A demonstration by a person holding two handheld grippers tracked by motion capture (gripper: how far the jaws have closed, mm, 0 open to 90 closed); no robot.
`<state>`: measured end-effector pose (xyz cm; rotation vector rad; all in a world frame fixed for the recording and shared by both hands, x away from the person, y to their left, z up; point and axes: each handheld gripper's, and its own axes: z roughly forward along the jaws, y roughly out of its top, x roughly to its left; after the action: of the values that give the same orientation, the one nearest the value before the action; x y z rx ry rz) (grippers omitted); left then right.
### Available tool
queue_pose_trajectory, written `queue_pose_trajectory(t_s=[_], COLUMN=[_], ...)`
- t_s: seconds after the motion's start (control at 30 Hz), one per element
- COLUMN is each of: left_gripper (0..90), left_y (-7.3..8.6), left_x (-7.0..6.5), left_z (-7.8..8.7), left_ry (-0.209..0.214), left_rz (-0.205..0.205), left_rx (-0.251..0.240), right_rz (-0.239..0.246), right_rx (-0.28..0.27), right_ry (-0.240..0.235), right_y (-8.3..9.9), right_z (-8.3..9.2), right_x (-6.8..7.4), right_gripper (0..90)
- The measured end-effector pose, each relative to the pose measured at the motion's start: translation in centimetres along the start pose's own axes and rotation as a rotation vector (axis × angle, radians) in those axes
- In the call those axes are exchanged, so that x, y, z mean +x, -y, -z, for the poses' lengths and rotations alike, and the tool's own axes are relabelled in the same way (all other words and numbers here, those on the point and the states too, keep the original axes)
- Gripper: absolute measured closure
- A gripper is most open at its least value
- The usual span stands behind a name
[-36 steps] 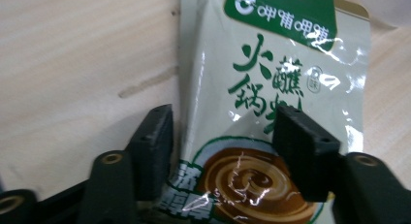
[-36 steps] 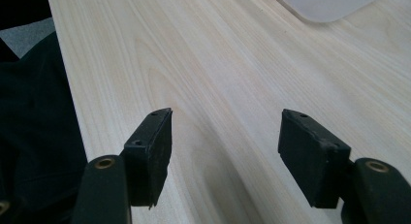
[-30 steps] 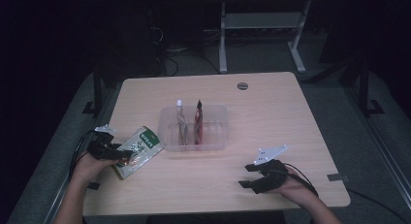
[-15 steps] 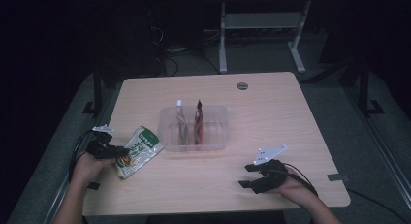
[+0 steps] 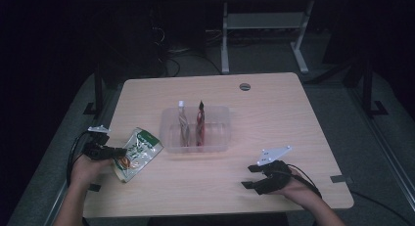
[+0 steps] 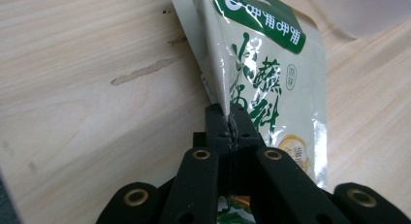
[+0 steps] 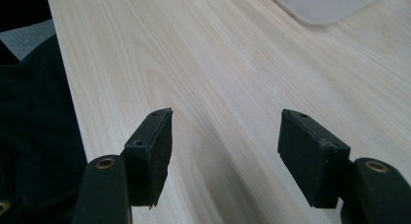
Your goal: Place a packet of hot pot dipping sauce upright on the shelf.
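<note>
While the left gripper [image 5: 116, 151] is sitting near the left edge of the wooden surface [image 5: 274, 113], its fingers [image 6: 218, 122] are pinching the edge of a green and white snack packet [image 5: 137, 153], having just been closing onto it. In the left gripper view the 2 black pads are meeting tight on a fold of the packet's rim, and the packet [image 6: 271, 83] is stretching away from them with its green printed band at the far end. The packet is lying on the surface at the near left, tilted, just left of a clear plastic tray [image 5: 169, 138], which is standing at the middle of the surface and holding 2 upright packets, 1 pale [image 5: 182, 123] and 1 red [image 5: 200, 123]. Well apart at the near right, the right gripper [image 5: 249, 176] is resting on the surface, its fingers [image 7: 155, 146] standing wide apart with only bare wood between them, gripping nothing.
</note>
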<state>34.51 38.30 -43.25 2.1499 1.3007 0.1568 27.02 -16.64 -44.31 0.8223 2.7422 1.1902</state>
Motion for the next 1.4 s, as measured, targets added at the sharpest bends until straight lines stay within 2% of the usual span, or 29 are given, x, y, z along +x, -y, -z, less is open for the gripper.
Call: queue_pose_trajectory(t_s=[0.13, 0.33, 0.43, 0.67, 0.77, 0.83, 0.97, 1.03, 1.1, 1.13, 1.2, 1.23, 1.33, 1.37, 1.4], left_gripper=[89.6, 89.7, 89.7, 89.7, 89.7, 89.7, 89.8, 89.8, 89.8, 89.9, 89.9, 89.9, 89.8, 89.9, 89.9], left_y=[0.6, 1.5, 2.1, 3.0, 3.2, 3.2, 3.6, 3.7, 3.7, 3.7, 3.5, 3.2, 2.9, 2.6, 2.5], left_x=[-0.2, -0.4, -1.2, -3.0, -3.9, -4.1, -5.6, -5.8, -6.7, -6.7, -7.3, -7.9, -8.7, -9.3, -9.7], left_z=[1.4, 2.6, 3.8, 5.7, 6.1, 6.2, 6.4, 6.5, 6.5, 6.5, 6.6, 6.5, 6.4, 6.3, 6.3], left_ry=[-0.018, -0.002, -0.005, 0.017, 0.023, 0.025, 0.043, 0.046, 0.069, 0.069, 0.086, 0.103, 0.115, 0.133, 0.145], left_rz=[0.010, 0.020, 0.012, -0.013, -0.028, -0.039, -0.053, -0.064, -0.075, -0.075, -0.091, -0.113, -0.127, -0.148, -0.149], left_rx=[-0.010, -0.039, -0.069, -0.112, -0.117, -0.120, -0.123, -0.118, -0.129, -0.129, -0.132, -0.137, -0.143, -0.145, -0.145], right_rz=[0.005, 0.002, 0.012, 0.001, -0.009, 0.001, -0.008, -0.010, -0.014, -0.014, -0.016, -0.017, -0.026, -0.034, -0.037], right_rx=[-0.002, -0.002, -0.003, -0.007, -0.010, -0.009, -0.016, -0.016, -0.020, -0.020, -0.023, -0.024, -0.032, -0.038, -0.045], right_ry=[0.001, 0.002, 0.005, -0.016, -0.017, -0.009, -0.016, -0.018, -0.020, -0.020, -0.019, -0.021, -0.025, -0.028, -0.035], right_y=[0.0, 0.0, 0.0, -0.1, -0.1, -0.1, -0.1, -0.1, -0.1, -0.1, -0.2, -0.2, -0.3, -0.4, -0.4], right_z=[0.0, 0.0, 0.0, 0.1, 0.1, 0.2, 0.2, 0.2, 0.2, 0.2, 0.2, 0.3, 0.5, 0.6, 0.7], right_x=[0.1, 0.2, 0.0, 0.0, -0.1, -0.2, -0.1, -0.2, -0.2, -0.2, -0.3, -0.3, -0.3, -0.3, -0.4], right_gripper=[36.3, 36.4, 37.3, 39.0, 39.1, 39.1, 39.1, 39.0, 39.1, 39.1, 39.2, 39.3, 39.5, 41.1, 41.8])
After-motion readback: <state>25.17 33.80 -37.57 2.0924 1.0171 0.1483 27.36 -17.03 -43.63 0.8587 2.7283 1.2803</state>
